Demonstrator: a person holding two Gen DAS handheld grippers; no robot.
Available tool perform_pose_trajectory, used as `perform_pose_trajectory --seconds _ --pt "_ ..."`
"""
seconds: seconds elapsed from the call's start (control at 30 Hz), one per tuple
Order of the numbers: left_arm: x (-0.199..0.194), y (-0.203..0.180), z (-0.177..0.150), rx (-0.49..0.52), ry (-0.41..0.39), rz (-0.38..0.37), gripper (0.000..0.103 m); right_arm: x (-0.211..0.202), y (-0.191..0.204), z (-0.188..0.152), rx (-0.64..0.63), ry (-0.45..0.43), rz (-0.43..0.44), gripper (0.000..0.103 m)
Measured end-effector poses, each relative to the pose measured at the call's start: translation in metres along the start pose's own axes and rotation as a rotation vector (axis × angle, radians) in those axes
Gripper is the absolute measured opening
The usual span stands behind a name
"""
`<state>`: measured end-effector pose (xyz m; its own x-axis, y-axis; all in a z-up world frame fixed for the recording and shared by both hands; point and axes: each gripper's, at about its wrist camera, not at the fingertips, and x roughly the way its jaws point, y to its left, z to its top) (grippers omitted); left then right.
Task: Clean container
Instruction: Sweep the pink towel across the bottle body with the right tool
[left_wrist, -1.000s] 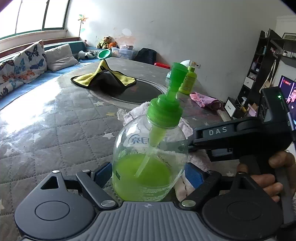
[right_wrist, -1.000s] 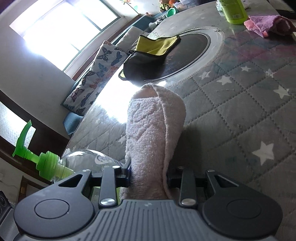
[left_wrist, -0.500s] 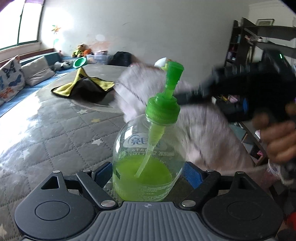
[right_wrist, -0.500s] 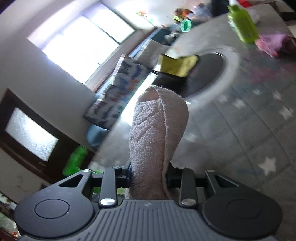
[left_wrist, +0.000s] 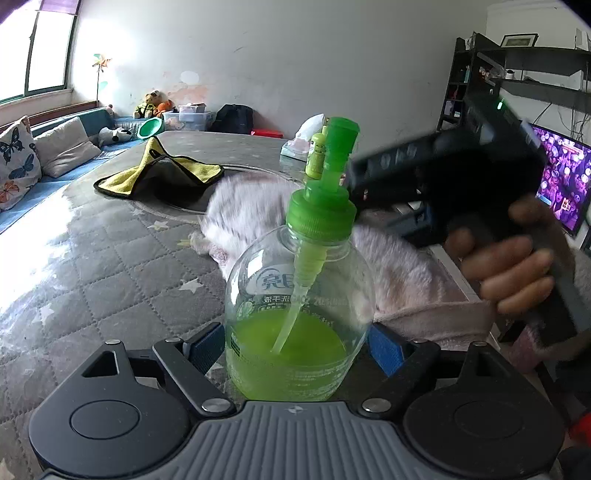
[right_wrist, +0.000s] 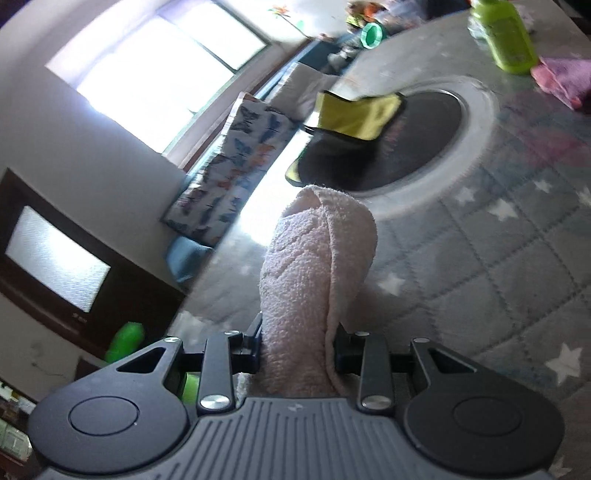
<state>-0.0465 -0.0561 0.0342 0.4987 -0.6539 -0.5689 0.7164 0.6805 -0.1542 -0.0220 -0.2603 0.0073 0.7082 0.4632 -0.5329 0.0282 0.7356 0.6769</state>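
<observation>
A clear pump bottle (left_wrist: 295, 317) with a green cap and green soap in its lower part stands upright between the blue pads of my left gripper (left_wrist: 295, 350), which is shut on it. My right gripper (right_wrist: 297, 350) is shut on a rolled pale pink towel (right_wrist: 314, 273). In the left wrist view that towel (left_wrist: 255, 218) lies blurred behind and to the right of the bottle's shoulder, with the right gripper's black body (left_wrist: 461, 177) and a person's hand (left_wrist: 517, 269) beyond it. Whether the towel touches the bottle I cannot tell.
The grey quilted, star-printed table cover (left_wrist: 110, 266) carries a yellow and black cloth (left_wrist: 159, 173) on a dark round hob (right_wrist: 417, 144), a small green bottle (right_wrist: 506, 33) and a pink rag (right_wrist: 565, 77). A cushioned bench (left_wrist: 33, 162) runs along the left.
The right gripper with the towel rose from the table beside the bottle and swung up behind its neck. The left view rolled a little; the bottle stayed in the left grip.
</observation>
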Motion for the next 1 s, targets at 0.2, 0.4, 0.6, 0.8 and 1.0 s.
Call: perform_pose_trajectory --seconds 0.2,0.4,0.6,0.8,1.0 --pt "0.0 -0.003 0.001 -0.047 0.019 0.025 0.087 0.01 -0.019 -0.015 0.031 0.04 -0.059 0.033" --pt "-0.006 -0.008 0.004 -0.125 0.036 0.066 0.086 0.005 -0.021 -0.025 0.016 0.032 -0.08 0.033" --pt "-0.005 -0.013 0.005 -0.136 0.055 0.109 0.084 -0.002 -0.018 -0.032 0.008 0.018 -0.097 0.033" --pt "-0.007 -0.012 0.001 -0.08 0.053 0.083 0.083 -0.016 -0.015 -0.034 0.019 0.005 -0.085 0.033" --pt "-0.006 -0.01 0.001 -0.016 0.051 0.029 0.083 -0.036 0.008 -0.023 -0.028 -0.044 -0.035 0.033"
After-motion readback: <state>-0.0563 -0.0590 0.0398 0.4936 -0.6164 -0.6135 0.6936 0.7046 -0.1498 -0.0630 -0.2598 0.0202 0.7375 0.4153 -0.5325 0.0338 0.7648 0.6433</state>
